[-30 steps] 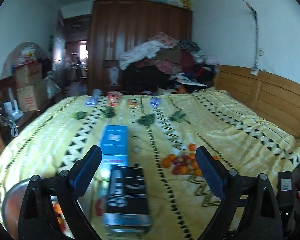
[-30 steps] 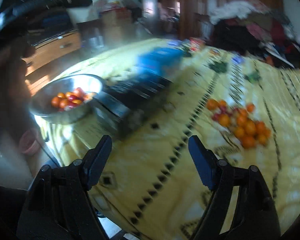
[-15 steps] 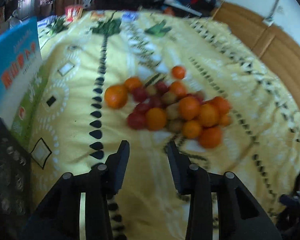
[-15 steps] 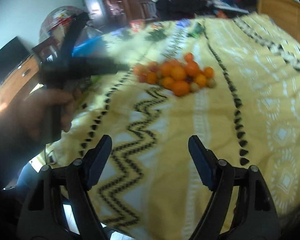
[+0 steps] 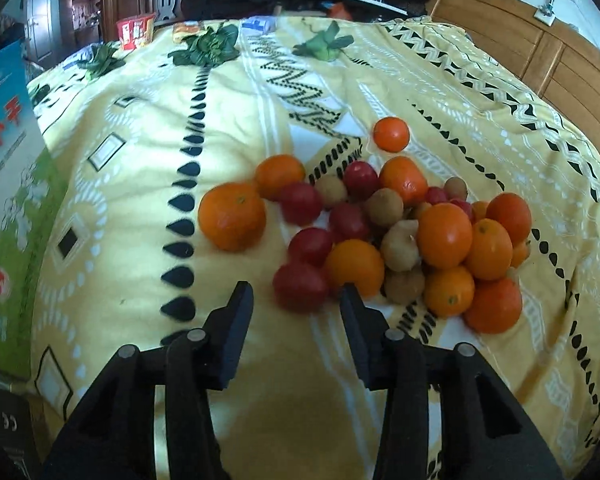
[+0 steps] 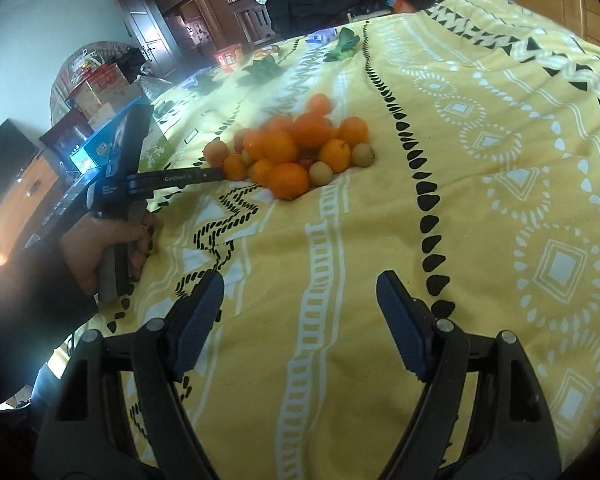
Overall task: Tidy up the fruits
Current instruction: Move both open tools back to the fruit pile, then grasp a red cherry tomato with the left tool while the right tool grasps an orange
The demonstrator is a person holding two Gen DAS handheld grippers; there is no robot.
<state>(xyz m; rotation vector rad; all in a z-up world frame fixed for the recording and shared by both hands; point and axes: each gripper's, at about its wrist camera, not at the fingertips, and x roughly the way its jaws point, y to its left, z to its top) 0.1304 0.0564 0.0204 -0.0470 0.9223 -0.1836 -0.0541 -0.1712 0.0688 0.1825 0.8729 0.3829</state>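
Observation:
A pile of fruit (image 5: 384, 232) lies on the yellow patterned bedspread (image 5: 140, 168): oranges, red tomatoes and small tan fruits. My left gripper (image 5: 296, 304) is open and empty, its fingertips just short of the nearest red tomato (image 5: 300, 286). One orange (image 5: 391, 133) lies apart behind the pile. In the right wrist view the pile (image 6: 296, 150) is far ahead. My right gripper (image 6: 300, 300) is open and empty above bare bedspread. The left gripper shows there too (image 6: 204, 176), reaching to the pile's left edge.
A blue-and-green box (image 5: 8, 184) stands at the left, with a black box (image 5: 0, 424) beside it. Green leafy vegetables (image 5: 208, 46) and snack packets (image 5: 136, 32) lie at the far end. A wooden headboard (image 5: 540, 40) borders the right.
My left gripper has come down from a high view over the bed, narrowed, and closed in on the fruit pile. My right gripper has swung from the bowl side toward the pile.

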